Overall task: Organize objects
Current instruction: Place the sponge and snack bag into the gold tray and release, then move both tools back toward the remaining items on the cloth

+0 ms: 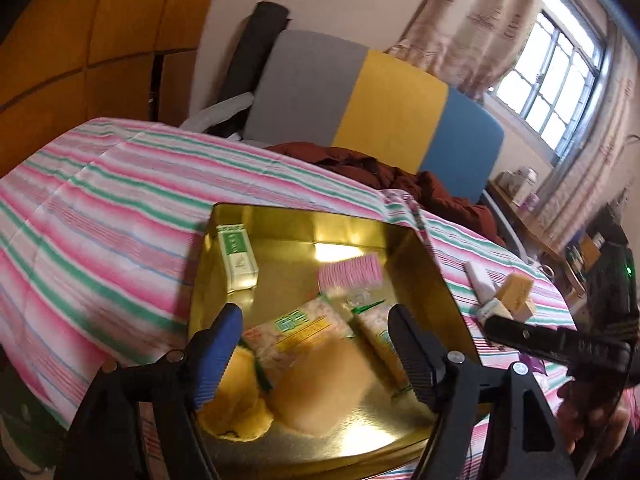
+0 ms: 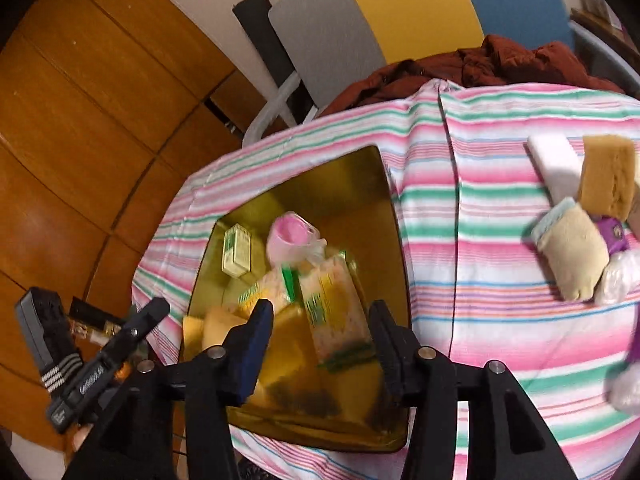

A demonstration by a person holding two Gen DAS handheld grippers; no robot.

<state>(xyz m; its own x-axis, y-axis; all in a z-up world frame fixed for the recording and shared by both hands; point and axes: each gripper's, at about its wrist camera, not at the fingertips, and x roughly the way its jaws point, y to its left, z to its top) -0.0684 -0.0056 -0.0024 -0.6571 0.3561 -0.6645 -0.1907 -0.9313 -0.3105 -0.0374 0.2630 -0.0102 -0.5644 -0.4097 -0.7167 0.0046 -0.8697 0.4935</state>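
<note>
Both grippers hover over the gold tin — left gripper fingers spread, holding nothing; right gripper fingers likewise spread; sponges lie on the striped tabletop.

Both wrist views look down, close, past own claw, sharing gold tin on striped cloth.

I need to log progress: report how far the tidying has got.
Done: the gold tin already holds a green box, snack packets, sponges and a pink bundle. In hand: nothing; the left gripper and right gripper are open. Left: the tan sponge, white block and other small items on the cloth.
</note>
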